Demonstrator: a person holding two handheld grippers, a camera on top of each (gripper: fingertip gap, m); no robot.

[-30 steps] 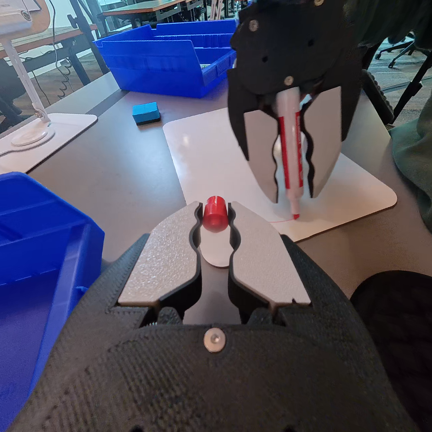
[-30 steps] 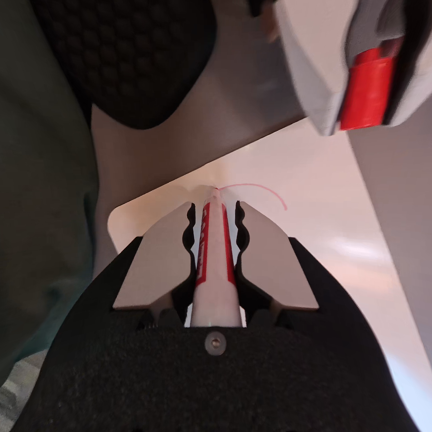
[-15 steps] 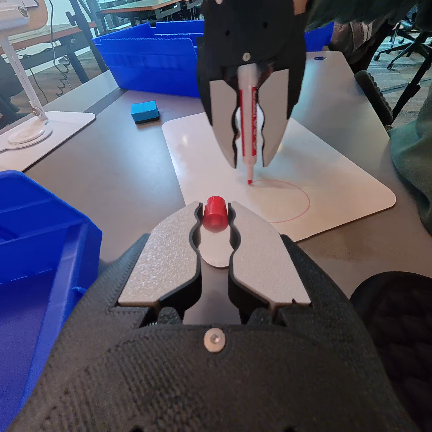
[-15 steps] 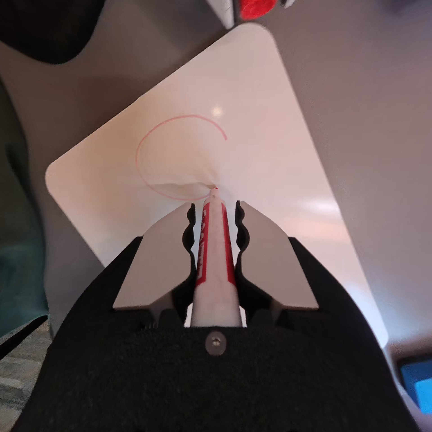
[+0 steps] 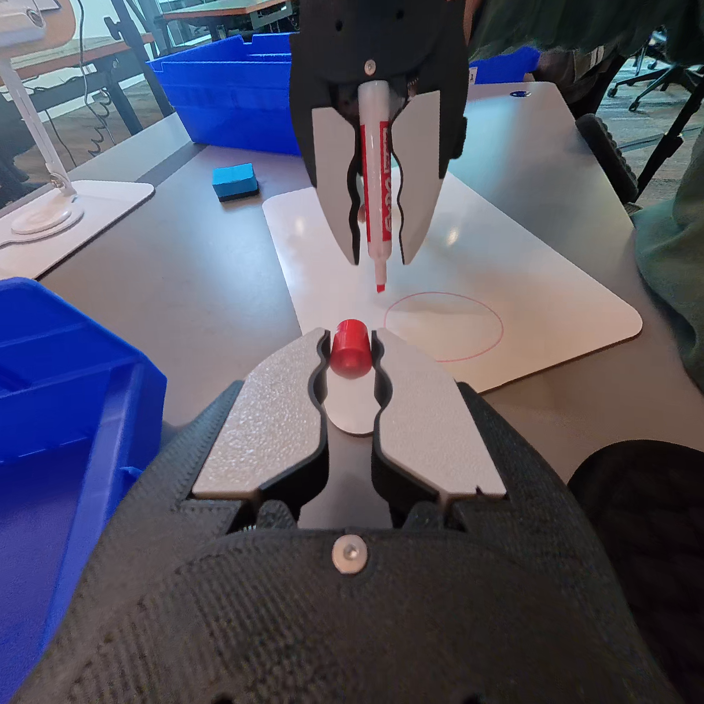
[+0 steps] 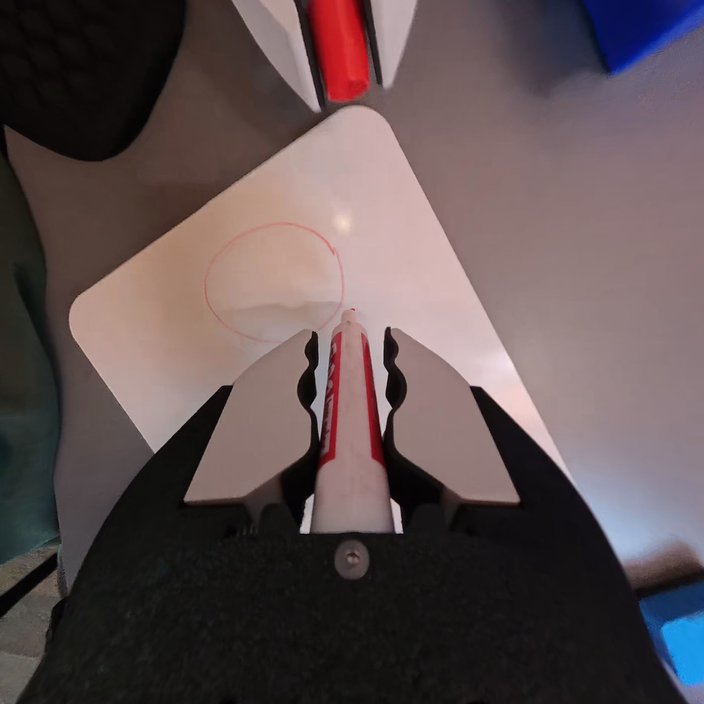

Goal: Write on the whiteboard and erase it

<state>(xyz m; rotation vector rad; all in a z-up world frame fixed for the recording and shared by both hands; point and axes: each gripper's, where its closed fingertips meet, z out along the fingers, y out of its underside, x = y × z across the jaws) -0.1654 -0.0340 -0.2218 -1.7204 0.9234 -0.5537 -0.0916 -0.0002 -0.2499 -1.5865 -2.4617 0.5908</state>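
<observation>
Two grippers over flat white whiteboard on grey table: left gripper clamped on small red marker cap at near corner; right gripper grips white-and-red marker, tip just above board beside thin red circle. Blue eraser block sits far left.

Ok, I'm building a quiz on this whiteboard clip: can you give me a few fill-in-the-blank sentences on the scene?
1. The left gripper is shut on a red marker ____.
2. The right gripper holds a marker with a ____ tip.
3. On the whiteboard is drawn a red ____.
4. The eraser is ____ in colour.

Missing words: cap; red; circle; blue.
</observation>
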